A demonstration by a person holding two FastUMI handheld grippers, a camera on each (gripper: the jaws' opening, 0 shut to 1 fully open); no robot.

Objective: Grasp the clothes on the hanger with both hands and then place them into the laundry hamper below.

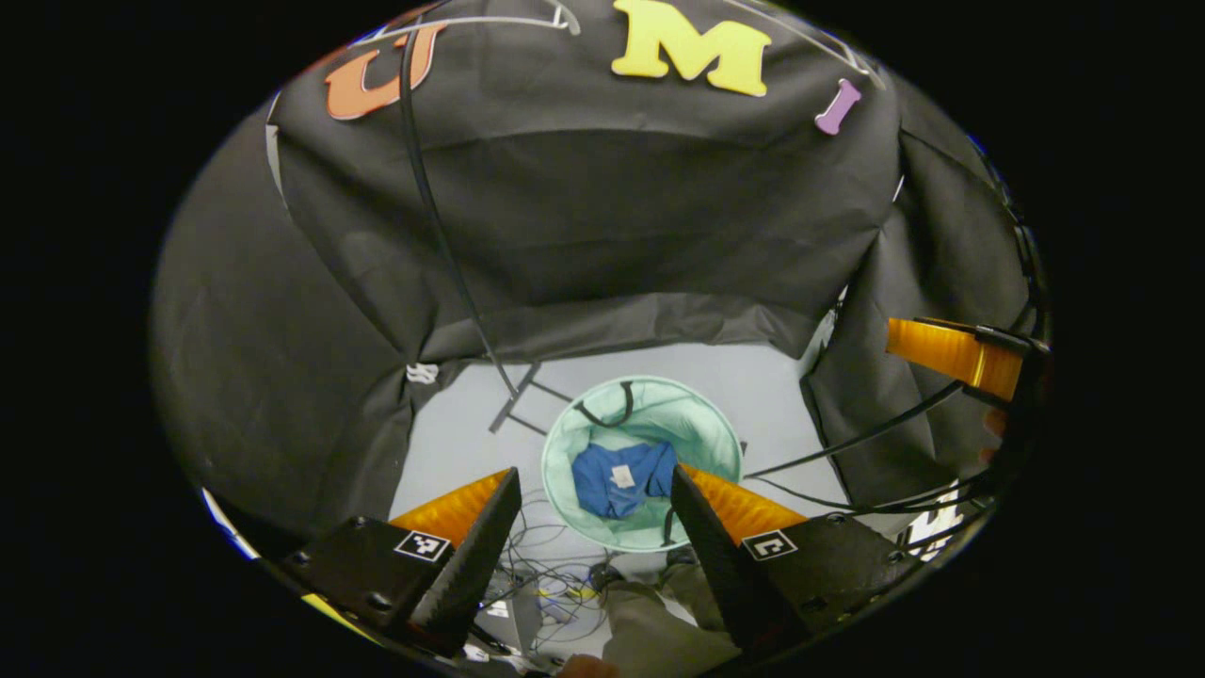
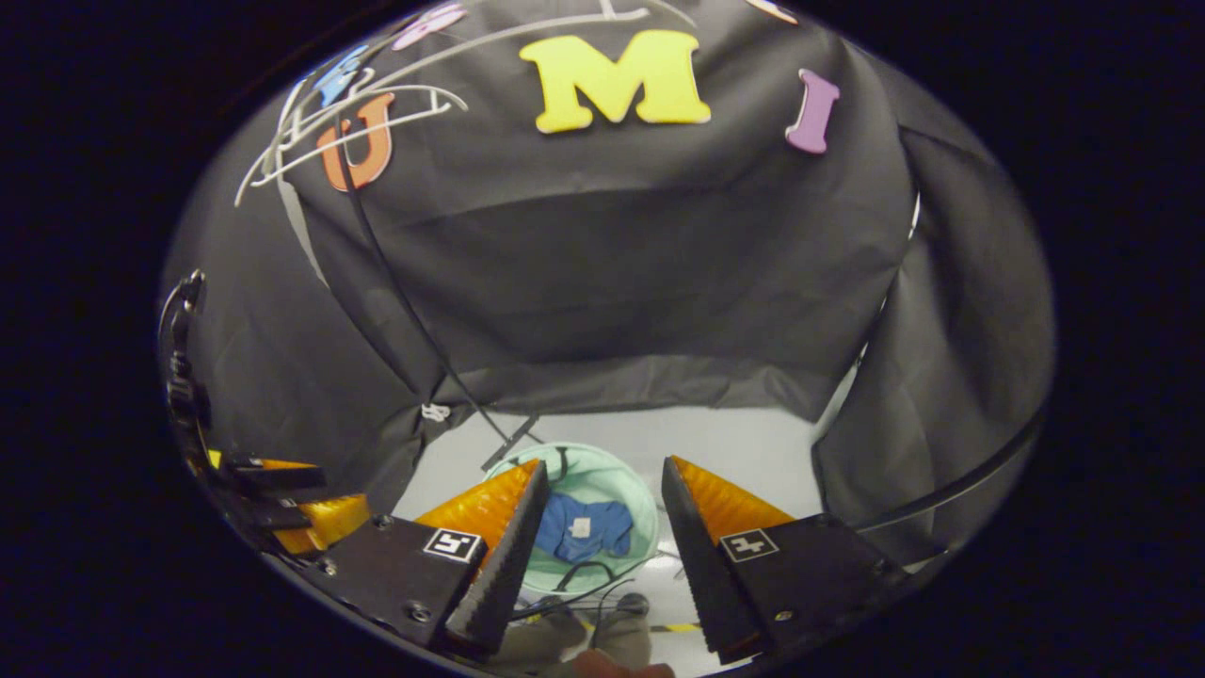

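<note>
Seen from the left gripper view: left hand-held gripper (image 1: 595, 494) held high over the floor (image 1: 753, 386), fingers spread wide apart, nothing between them. Far below, framed in that gap, the pale green laundry hamper (image 1: 701, 428) standing on the floor, mouth up. Inside it, bunched at the bottom, the blue clothes (image 1: 617, 478) with a small white tag showing. Just beyond the hamper, the foot of a dark stand (image 1: 516, 395), its pole rising to a pale hanger (image 1: 490, 21) at the top edge. Loose cables (image 1: 541, 546) scattered on the floor near the hamper's closer side. At the right edge, part of the other gripper.

Seen from the right gripper view: right hand-held gripper (image 2: 598, 485) likewise raised and parted — empty too. Between its fingers, the same hamper (image 2: 635, 499) with the blue clothes (image 2: 579, 529) lying in it. Hangers (image 2: 377, 127) up at the left — bare, pale wire.
</note>
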